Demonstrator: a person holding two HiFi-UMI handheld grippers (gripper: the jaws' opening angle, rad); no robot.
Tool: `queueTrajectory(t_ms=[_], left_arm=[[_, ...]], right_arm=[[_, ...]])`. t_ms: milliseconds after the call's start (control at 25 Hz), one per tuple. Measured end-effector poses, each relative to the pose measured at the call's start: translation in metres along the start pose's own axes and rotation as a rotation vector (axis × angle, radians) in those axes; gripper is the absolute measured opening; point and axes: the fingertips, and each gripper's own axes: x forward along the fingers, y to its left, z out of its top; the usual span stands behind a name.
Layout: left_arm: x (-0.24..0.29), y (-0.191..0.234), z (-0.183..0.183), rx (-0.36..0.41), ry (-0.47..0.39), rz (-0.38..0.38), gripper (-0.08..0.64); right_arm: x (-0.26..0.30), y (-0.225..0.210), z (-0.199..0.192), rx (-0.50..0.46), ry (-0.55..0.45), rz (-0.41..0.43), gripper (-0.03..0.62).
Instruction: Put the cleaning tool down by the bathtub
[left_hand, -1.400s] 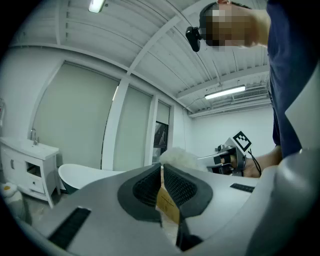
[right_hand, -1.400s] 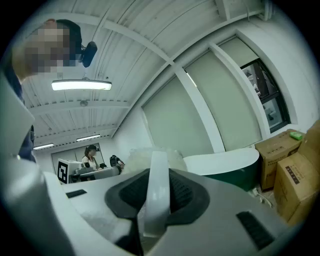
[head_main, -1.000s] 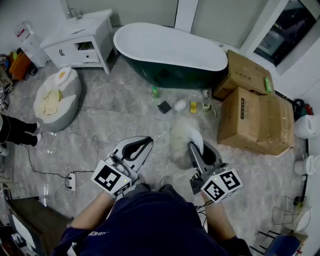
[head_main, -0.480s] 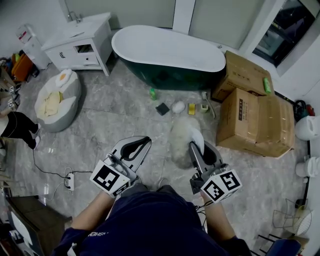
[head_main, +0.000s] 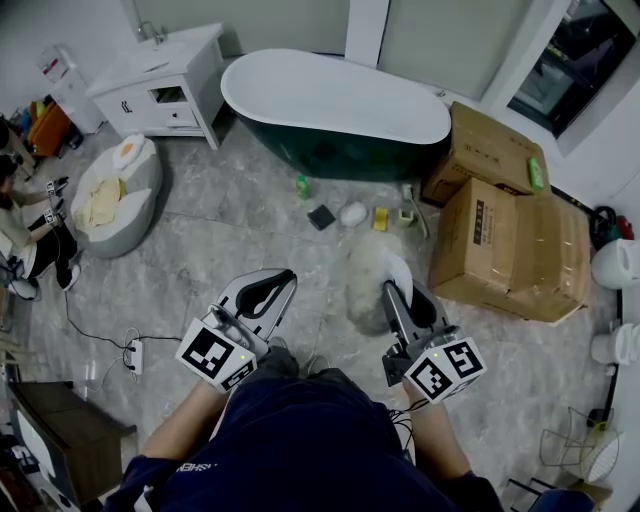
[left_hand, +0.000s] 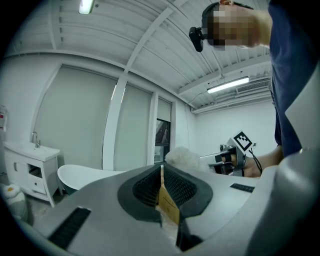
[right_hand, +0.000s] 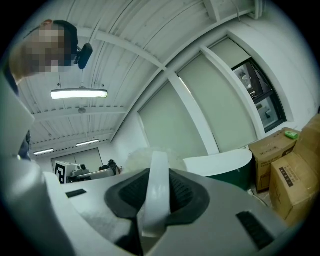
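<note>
Mid-floor, well short of dark-green, white-lined oval bathtub (head_main: 335, 100) | right gripper (head_main: 393, 287) clamped on handle of fluffy white plastic-handled duster (head_main: 365, 287), carried aloft | left gripper (head_main: 279, 280) jaws together on thin tan strip (left_hand: 167, 205) | put-down not done; approach, lowering, release remain | versus a second ago: both grippers slightly onward, grip unchanged

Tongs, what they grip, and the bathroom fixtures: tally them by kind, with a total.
tongs: 2, the left tongs and the right tongs
duster: 1, in the right tongs
tan slip: 1, in the left tongs
bathtub: 1
sink cabinet: 1
Total: 6
</note>
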Motion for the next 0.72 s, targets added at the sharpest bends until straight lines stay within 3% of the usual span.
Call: queueTrajectory(t_ms=[320,720], left_arm=[[0.028,0.02,0.002,-0.002,-0.007,-0.01,0.043],[0.081,0.093,-0.008,-0.036,0.003,-0.041,0.043]], right_arm=[[0.022,-0.024,0.009,0.005,-0.005,-0.009,0.092],[0.098,-0.06,0.013,0.011,0.028,-0.04,0.092]])
